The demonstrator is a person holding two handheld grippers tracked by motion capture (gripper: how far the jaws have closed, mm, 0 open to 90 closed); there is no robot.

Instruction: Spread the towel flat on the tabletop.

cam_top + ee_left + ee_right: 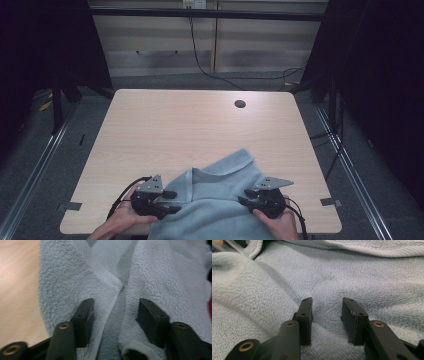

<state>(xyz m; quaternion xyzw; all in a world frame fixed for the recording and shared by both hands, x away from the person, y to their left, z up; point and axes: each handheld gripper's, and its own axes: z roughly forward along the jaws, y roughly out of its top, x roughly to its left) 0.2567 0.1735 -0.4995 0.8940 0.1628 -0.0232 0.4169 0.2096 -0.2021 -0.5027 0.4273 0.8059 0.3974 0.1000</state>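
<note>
A light blue towel (215,200) lies crumpled at the near edge of the wooden table (190,125), one corner reaching toward the middle. My left gripper (172,200) rests at the towel's left edge, pointing right. In the left gripper view its jaws (116,307) stand apart over the towel (162,272), with a soft crease running between them and a rolled fold by the right jaw. My right gripper (242,197) sits on the towel's right side, pointing left. Its jaws (327,306) are open just above the flat terry cloth (362,277), gripping nothing.
A round cable hole (240,104) sits near the table's far right. Bare wood stretches across the far half. Grey tape marks (73,205) (330,202) lie at the near corners. Dark frames and a floor rail (40,160) flank the table.
</note>
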